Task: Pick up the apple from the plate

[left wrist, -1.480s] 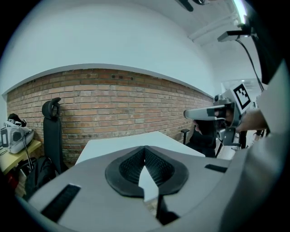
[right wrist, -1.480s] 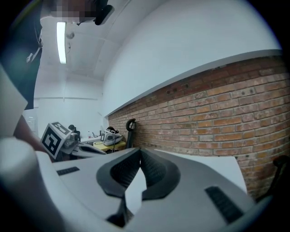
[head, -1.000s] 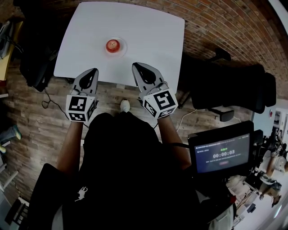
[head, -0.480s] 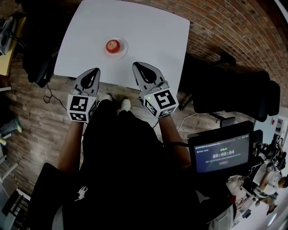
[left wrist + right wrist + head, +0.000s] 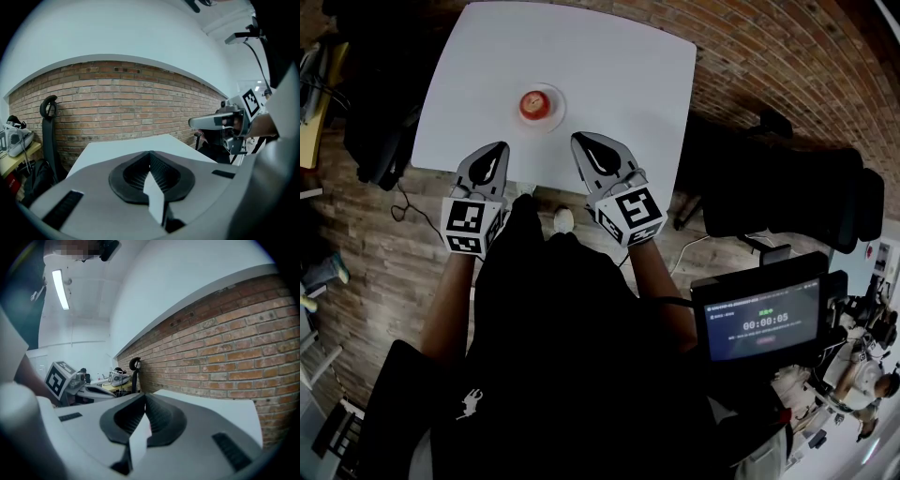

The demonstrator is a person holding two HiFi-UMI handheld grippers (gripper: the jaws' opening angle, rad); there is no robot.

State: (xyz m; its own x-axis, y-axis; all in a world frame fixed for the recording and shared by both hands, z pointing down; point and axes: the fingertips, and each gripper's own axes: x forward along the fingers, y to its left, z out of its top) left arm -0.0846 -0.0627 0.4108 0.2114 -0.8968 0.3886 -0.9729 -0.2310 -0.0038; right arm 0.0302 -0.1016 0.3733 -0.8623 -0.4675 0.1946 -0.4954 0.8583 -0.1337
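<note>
A red apple [image 5: 534,104] sits on a small white plate [image 5: 552,114] near the front middle of the white table [image 5: 609,75] in the head view. My left gripper [image 5: 495,150] hovers over the table's near edge, below and left of the plate, its jaws shut and empty. My right gripper [image 5: 580,142] is at the near edge too, below and right of the plate, jaws together with nothing between them. In the left gripper view the shut jaws [image 5: 151,157] hide the apple; the right gripper [image 5: 215,122] shows at the right. The right gripper view shows its closed jaws [image 5: 144,401].
A brick wall [image 5: 117,108] stands behind the table. Black office chairs [image 5: 787,183] sit to the right of the table. A dark scooter [image 5: 47,136] leans on the wall at the left. A screen [image 5: 764,319] with a timer is at lower right.
Both grippers have edged a little forward over the table's near edge toward the plate. The jaws have stayed shut.
</note>
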